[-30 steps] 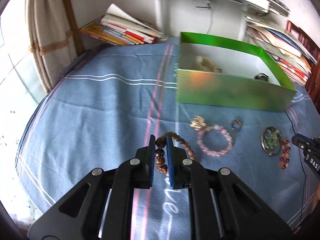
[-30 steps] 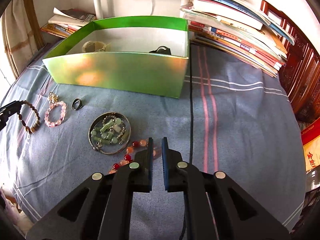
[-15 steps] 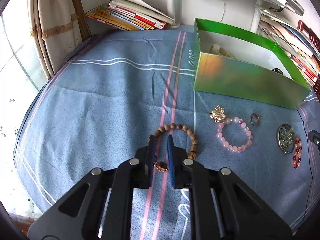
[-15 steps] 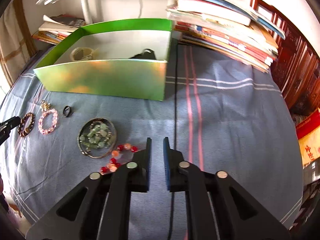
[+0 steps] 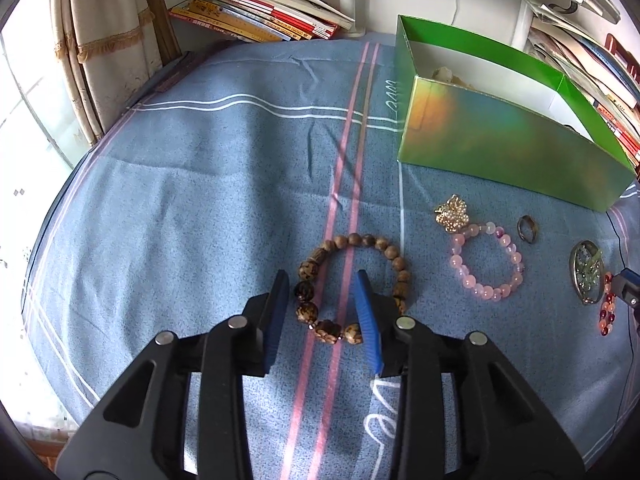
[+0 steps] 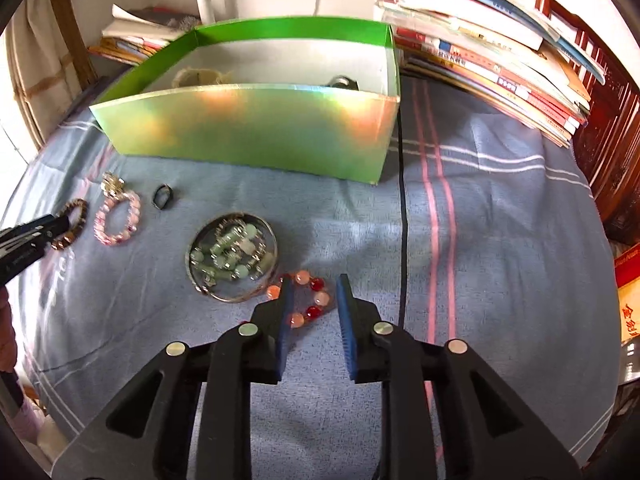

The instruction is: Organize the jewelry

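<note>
Since the earlier frames, both pairs of jaws have been spread from nearly closed to wide, and the right gripper [image 6: 312, 294] has been brought over the red and orange bead bracelet [image 6: 303, 298]. The left gripper [image 5: 322, 289] is held wide apart around the near side of the brown wooden bead bracelet [image 5: 353, 282], which lies flat on the blue cloth-covered bench [image 5: 200, 200]; nothing is gripped. The right gripper is likewise spread, with part of the red and orange bracelet seen between its fingers, though contact cannot be told. The pink bead bracelet [image 5: 486, 262], a gold brooch [image 5: 452, 214] and a dark ring [image 5: 527, 229] lie between the two bracelets, near the green box [image 6: 248, 132] toward the far edge. A metal dish of green beads [image 6: 232, 256] sits just beside the red and orange bracelet.
</note>
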### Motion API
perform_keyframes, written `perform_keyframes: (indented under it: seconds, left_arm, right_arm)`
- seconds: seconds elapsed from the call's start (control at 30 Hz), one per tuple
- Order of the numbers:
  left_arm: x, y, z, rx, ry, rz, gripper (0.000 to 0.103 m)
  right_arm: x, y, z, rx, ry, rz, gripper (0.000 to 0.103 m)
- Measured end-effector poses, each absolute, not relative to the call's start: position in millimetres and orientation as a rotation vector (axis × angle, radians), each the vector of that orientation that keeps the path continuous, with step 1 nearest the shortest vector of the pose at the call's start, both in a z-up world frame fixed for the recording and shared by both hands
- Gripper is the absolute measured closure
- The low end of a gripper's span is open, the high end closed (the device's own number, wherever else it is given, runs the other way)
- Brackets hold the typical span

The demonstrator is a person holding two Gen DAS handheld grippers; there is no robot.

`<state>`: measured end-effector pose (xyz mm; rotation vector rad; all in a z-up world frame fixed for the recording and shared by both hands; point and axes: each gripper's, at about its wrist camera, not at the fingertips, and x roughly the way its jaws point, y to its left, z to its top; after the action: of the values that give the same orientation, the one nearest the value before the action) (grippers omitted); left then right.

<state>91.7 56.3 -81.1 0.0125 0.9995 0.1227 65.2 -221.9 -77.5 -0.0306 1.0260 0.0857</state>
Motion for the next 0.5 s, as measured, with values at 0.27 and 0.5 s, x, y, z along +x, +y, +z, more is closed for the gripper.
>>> perform_keyframes:
  seconds: [0.27, 0.5]
  left_arm:
    - [92, 54, -83, 0.017, 1.002, 0.123, 0.061]
    - [90, 49, -82, 0.028, 0.997, 0.108, 0.057]
  right_arm:
    - [73, -200, -60, -0.011, 0.975, 0.172, 0.079]
    - [93, -171, -72, -0.069, 0.987, 0.183, 0.061]
